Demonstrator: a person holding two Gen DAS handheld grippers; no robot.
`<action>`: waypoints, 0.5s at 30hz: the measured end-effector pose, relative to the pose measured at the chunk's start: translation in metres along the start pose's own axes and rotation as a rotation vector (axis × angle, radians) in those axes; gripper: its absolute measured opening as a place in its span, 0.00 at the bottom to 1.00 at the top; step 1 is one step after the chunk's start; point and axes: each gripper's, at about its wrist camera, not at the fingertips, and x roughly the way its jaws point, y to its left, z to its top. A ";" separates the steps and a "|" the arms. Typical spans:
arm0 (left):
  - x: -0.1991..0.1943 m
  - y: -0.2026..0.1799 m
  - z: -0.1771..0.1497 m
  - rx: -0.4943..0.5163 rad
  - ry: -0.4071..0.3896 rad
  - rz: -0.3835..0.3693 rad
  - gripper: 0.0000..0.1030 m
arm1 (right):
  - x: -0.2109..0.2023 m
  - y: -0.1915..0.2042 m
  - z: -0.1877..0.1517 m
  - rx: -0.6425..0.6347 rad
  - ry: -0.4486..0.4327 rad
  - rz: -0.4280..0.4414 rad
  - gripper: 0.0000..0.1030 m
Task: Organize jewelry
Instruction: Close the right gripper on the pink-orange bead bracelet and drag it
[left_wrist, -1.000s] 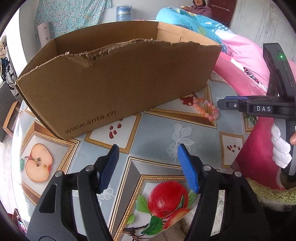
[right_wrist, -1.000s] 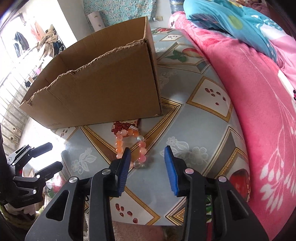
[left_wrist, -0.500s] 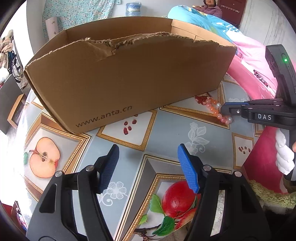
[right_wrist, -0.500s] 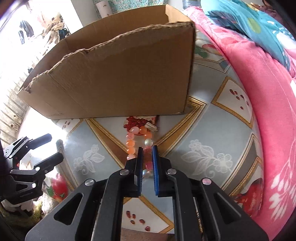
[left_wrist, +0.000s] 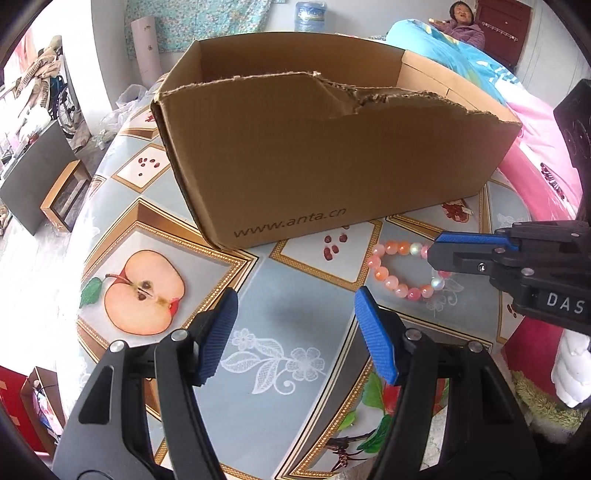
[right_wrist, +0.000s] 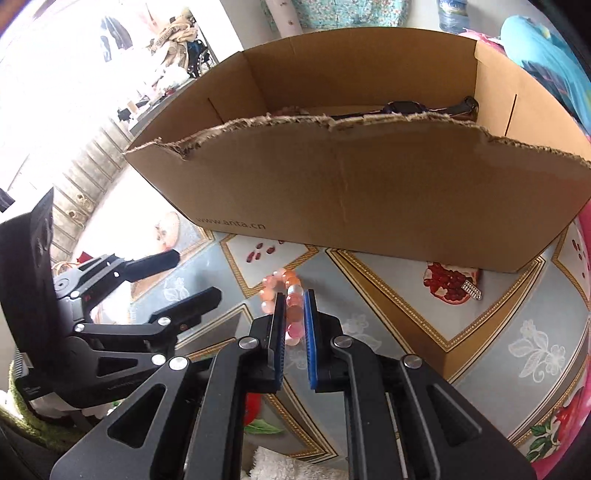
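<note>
We hold two black hand-held grippers with blue ribbed pads over a table covered in a glossy fruit-printed oilcloth (left_wrist: 155, 206). Our right gripper (right_wrist: 294, 317) has its jaws drawn nearly together and pinches one side of the bracelet of pink, orange and pearly round beads (left_wrist: 397, 269), with a few beads squeezed between the two pads; the free part of the loop shows beyond the fingertips. In the left wrist view that same gripper (left_wrist: 434, 251) reaches in from the right, and the bracelet lies or hangs just over the cloth, near the front wall of the open brown cardboard box with a torn front rim and a printed web address (left_wrist: 325, 162), a little to the right of the scene's middle. Whether the beads touch the cloth we cannot tell. Our left gripper (left_wrist: 295, 328) stands with its jaws well apart and nothing between them, above a bare patch of cloth nearer to us than the bracelet. Inside the box, against its far wall, lies a dark wristwatch with a strap (right_wrist: 406, 108). On the cloth close under the box's right front corner rests a small silvery rhinestone clip (right_wrist: 472, 290). A pink quilt (left_wrist: 535, 147) lies to the far right.
</note>
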 end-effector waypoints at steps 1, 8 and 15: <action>0.000 0.000 0.001 0.002 0.001 0.000 0.60 | 0.002 0.001 -0.001 0.001 0.008 -0.019 0.10; 0.002 -0.009 0.007 0.028 0.005 0.005 0.60 | 0.000 -0.005 -0.003 0.039 0.025 -0.028 0.10; 0.004 -0.012 0.008 0.034 0.018 0.004 0.60 | -0.001 -0.004 0.000 0.021 0.027 -0.048 0.11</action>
